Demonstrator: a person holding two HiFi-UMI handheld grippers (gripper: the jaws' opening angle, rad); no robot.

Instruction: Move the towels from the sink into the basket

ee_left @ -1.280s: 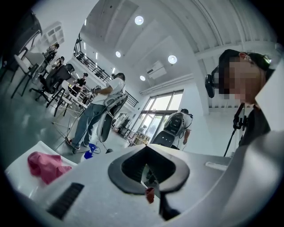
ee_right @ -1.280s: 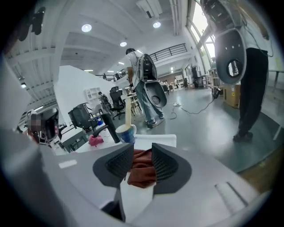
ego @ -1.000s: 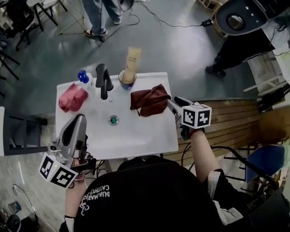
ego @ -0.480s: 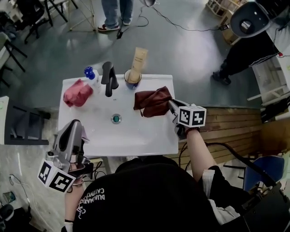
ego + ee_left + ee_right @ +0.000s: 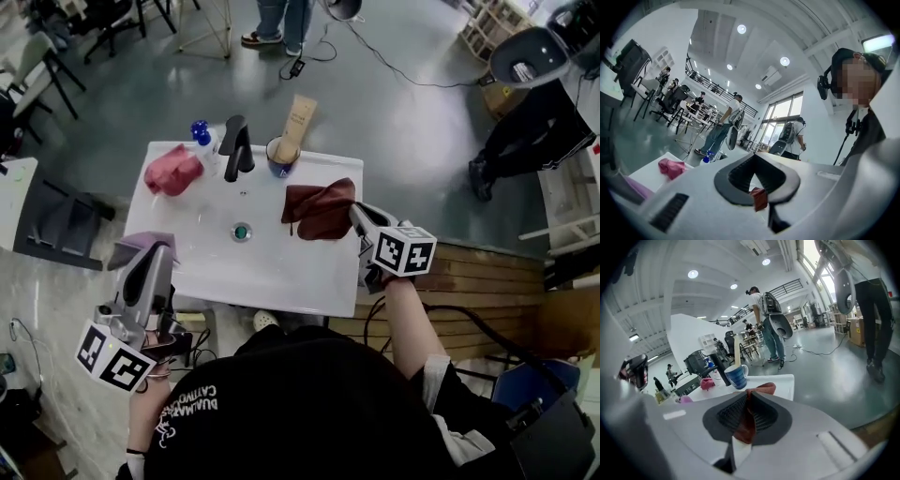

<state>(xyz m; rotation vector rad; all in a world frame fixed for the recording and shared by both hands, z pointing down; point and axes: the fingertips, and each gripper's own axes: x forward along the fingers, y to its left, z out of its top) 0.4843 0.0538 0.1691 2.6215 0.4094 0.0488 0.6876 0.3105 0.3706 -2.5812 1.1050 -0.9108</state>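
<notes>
Cloth, soft and rust-brown, fills my right gripper [image 5: 362,217]: its jaws have just been closing, and the ribbed dark pads [image 5: 733,412] now pinch the brown towel [image 5: 317,208] by its right edge. The towel lies rumpled on the smooth white sink [image 5: 281,277], its long axis across the basin, one end toward that gripper. A crumpled pink towel [image 5: 174,171] sits at the far left corner. My left gripper [image 5: 156,251] hovers at the near left corner, jaws together on nothing. Only the right gripper view shows ribs biting fabric; the head view shows the towel's outline.
</notes>
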